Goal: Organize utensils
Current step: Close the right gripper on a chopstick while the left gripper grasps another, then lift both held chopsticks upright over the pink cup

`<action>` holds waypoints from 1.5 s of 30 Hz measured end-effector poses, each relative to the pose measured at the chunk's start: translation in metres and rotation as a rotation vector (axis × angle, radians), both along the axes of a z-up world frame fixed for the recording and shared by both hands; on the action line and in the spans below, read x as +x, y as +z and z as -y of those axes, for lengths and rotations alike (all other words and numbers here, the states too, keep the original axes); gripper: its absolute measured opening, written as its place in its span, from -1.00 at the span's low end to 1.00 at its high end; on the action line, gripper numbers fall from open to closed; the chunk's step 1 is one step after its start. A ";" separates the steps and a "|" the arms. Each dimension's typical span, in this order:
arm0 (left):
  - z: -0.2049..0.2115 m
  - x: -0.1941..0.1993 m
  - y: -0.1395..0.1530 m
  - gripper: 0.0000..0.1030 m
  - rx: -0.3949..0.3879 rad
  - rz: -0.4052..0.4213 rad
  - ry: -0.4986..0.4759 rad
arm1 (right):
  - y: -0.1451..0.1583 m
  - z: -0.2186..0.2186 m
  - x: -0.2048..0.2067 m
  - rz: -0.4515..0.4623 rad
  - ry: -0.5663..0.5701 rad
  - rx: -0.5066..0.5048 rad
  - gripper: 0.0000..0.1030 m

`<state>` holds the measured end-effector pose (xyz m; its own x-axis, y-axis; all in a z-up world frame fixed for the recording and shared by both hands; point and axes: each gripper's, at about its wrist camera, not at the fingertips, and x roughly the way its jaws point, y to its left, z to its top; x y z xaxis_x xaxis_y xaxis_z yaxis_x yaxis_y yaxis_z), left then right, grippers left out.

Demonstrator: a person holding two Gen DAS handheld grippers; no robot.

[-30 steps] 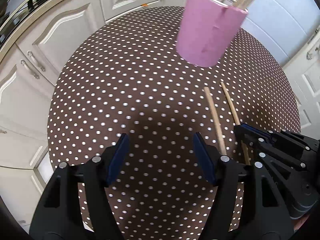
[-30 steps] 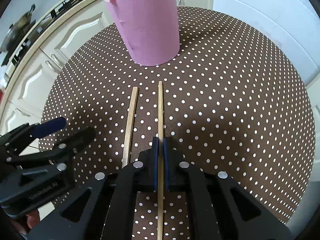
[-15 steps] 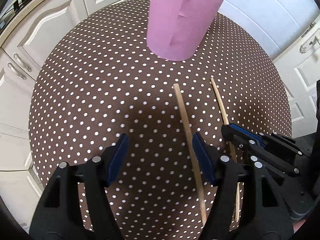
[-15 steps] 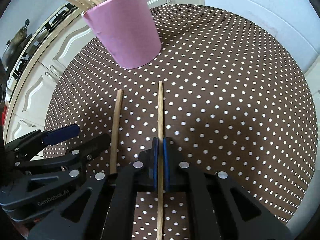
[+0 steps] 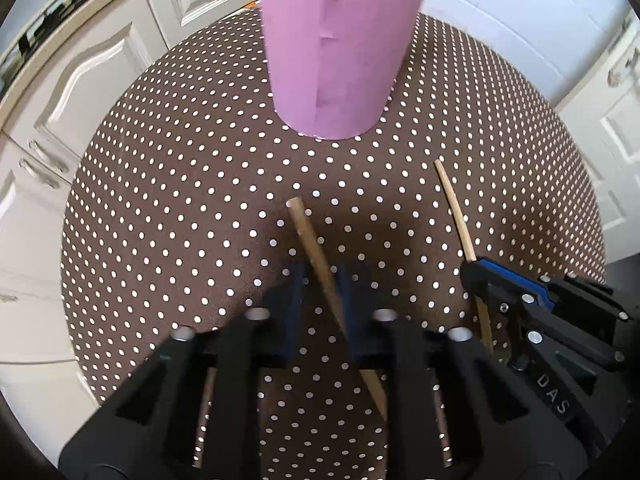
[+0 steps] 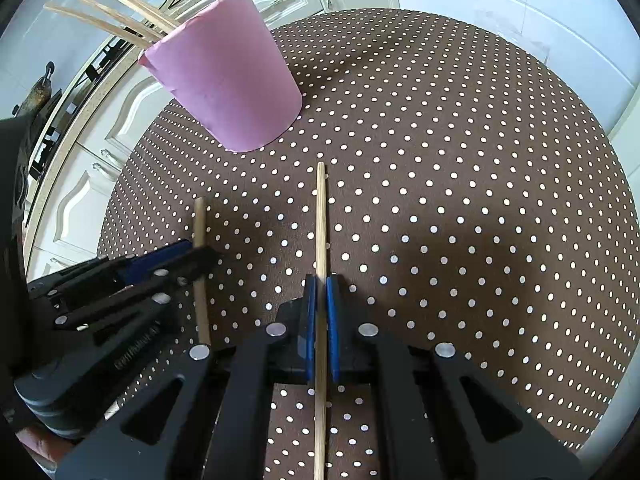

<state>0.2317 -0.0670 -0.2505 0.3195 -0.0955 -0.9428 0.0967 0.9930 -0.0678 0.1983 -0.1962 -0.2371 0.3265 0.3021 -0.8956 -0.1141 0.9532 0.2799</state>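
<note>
A pink cup (image 5: 340,44) holding several wooden chopsticks stands at the far side of the round dotted table (image 5: 168,184); it also shows in the right wrist view (image 6: 228,84). My left gripper (image 5: 320,280) straddles a loose chopstick (image 5: 308,236), its jaws narrowed but with small gaps still showing beside the stick. My right gripper (image 6: 321,284) is shut on a second chopstick (image 6: 321,220), which points toward the cup. That stick (image 5: 456,212) and the right gripper (image 5: 504,284) show at the right of the left wrist view. The left gripper (image 6: 196,258) shows at the left of the right wrist view.
White cabinet doors (image 5: 92,72) and a counter edge ring the table on the left and far side. A white panelled wall (image 6: 520,12) lies beyond the table on the right. The table edge curves close on all sides.
My left gripper has shifted right and forward over the loose chopstick and its jaws have closed in around it. The right gripper still holds its stick; the cup looks nearer.
</note>
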 end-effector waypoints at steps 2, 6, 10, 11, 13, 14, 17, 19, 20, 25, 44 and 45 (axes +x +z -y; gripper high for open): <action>-0.004 0.002 0.000 -0.80 -0.029 0.000 0.002 | 0.000 0.000 0.000 0.000 0.001 -0.002 -0.92; -0.016 -0.002 0.000 -0.88 -0.058 -0.004 0.017 | -0.001 -0.005 0.002 -0.004 -0.006 -0.007 -0.91; -0.021 -0.013 0.002 -0.88 -0.065 0.002 0.019 | 0.000 -0.009 0.003 -0.009 -0.016 -0.012 -0.91; -0.026 -0.017 0.004 -0.88 -0.067 0.005 0.018 | 0.000 -0.009 0.003 -0.010 -0.020 -0.014 -0.91; -0.028 -0.021 0.008 -0.88 -0.072 0.012 0.017 | 0.002 -0.012 0.004 -0.012 -0.024 -0.021 -0.91; -0.033 -0.025 0.010 -0.88 -0.073 0.016 0.016 | 0.002 -0.012 0.004 -0.012 -0.029 -0.025 -0.91; -0.036 -0.035 0.021 -0.88 -0.080 0.044 0.003 | 0.006 -0.011 0.004 0.001 -0.039 -0.023 -0.91; -0.035 -0.038 0.026 -0.88 -0.077 0.061 0.000 | 0.009 -0.007 0.002 0.011 -0.046 -0.010 -0.91; -0.033 -0.040 0.029 -0.88 -0.077 0.067 -0.001 | 0.011 -0.007 0.002 0.016 -0.051 -0.007 -0.91; -0.032 -0.043 0.045 -0.88 -0.072 0.117 -0.002 | 0.025 -0.002 0.000 0.064 -0.061 0.004 -0.91; -0.041 -0.035 0.137 -0.88 -0.130 0.363 0.068 | 0.104 0.007 -0.010 0.307 -0.086 0.013 -0.92; -0.042 -0.035 0.140 -0.88 -0.133 0.372 0.070 | 0.107 0.006 -0.011 0.315 -0.088 0.013 -0.92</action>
